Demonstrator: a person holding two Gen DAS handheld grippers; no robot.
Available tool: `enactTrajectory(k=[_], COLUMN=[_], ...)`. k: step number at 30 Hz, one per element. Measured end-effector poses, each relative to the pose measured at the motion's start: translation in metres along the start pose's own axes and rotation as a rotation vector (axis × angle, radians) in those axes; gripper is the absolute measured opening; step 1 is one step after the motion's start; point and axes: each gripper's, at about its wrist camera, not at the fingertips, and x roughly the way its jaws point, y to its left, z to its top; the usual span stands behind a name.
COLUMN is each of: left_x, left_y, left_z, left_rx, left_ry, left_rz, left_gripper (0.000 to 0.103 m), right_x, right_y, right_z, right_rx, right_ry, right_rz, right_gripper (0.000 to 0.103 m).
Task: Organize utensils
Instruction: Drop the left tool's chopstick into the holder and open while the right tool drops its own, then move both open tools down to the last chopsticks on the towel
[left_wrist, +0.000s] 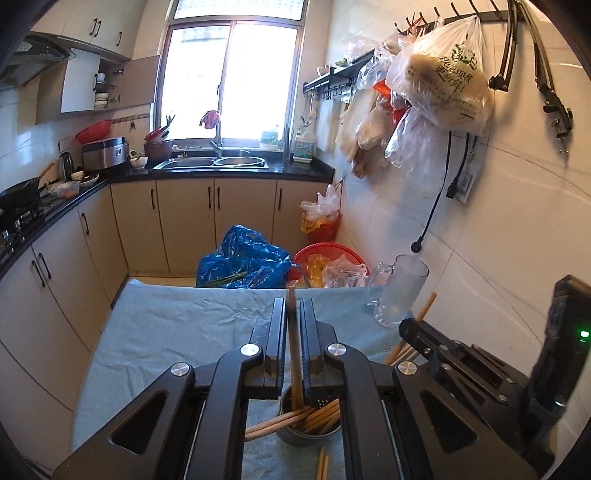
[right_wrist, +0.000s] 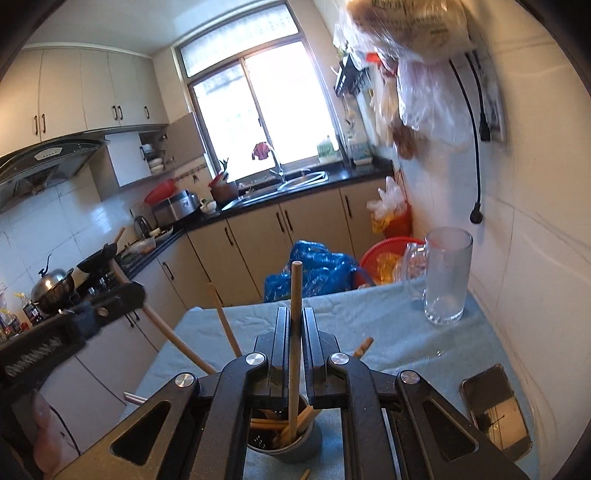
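A grey metal holder cup (left_wrist: 295, 437) stands on the blue cloth under both grippers, with several wooden chopsticks leaning in it; it also shows in the right wrist view (right_wrist: 299, 448). My left gripper (left_wrist: 294, 306) is shut on one upright chopstick (left_wrist: 293, 332) whose lower end reaches into the cup. My right gripper (right_wrist: 295, 314) is shut on another upright chopstick (right_wrist: 294, 295), its lower end in the cup. The right gripper's body (left_wrist: 461, 362) sits just right of the left one. Loose chopsticks (left_wrist: 322, 463) lie on the cloth beside the cup.
A glass mug (right_wrist: 445, 273) stands at the table's far right by the tiled wall. A phone (right_wrist: 495, 413) lies on the cloth (left_wrist: 166, 332) at the right. Beyond the table's far edge are a blue bag (left_wrist: 243, 262) and red baskets (left_wrist: 328, 254). Plastic bags (left_wrist: 443, 88) hang overhead.
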Motion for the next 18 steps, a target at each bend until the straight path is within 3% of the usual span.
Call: enactTrajectory(k=[3,5,7,12,18], left_x=[-0.011,-0.021,-0.033,-0.071,-0.124], left_y=[0.002,0.002,0.003,0.006,0.011], left_z=[-0.002,-0.002,-0.002,-0.006,-0.022], left_rx=[0.000,-0.003,-0.004,-0.009,0.002], left_ry=[-0.021,-0.043,-0.061,-0.103,-0.154], left_rz=[-0.004,-0.001,-0.003,-0.011,-0.016], left_gripper=[0.024,0.033,0.036,0.041,0.050], right_x=[0.003,0.004,0.001,-0.017,-0.059], right_y=[-0.005,-0.006,-0.006,-0.002,0.006], right_z=[-0.001,-0.001,0.000,0.004,0.007], right_rx=[0.019,0.025,0.026,0.028,0.013], right_ry=[0.008,0.011,0.004,-0.019,-0.066], right_rz=[0.006,0.009,0.011,0.017,0.008], right_gripper=[0.010,0.020,0.033,0.036,0.048])
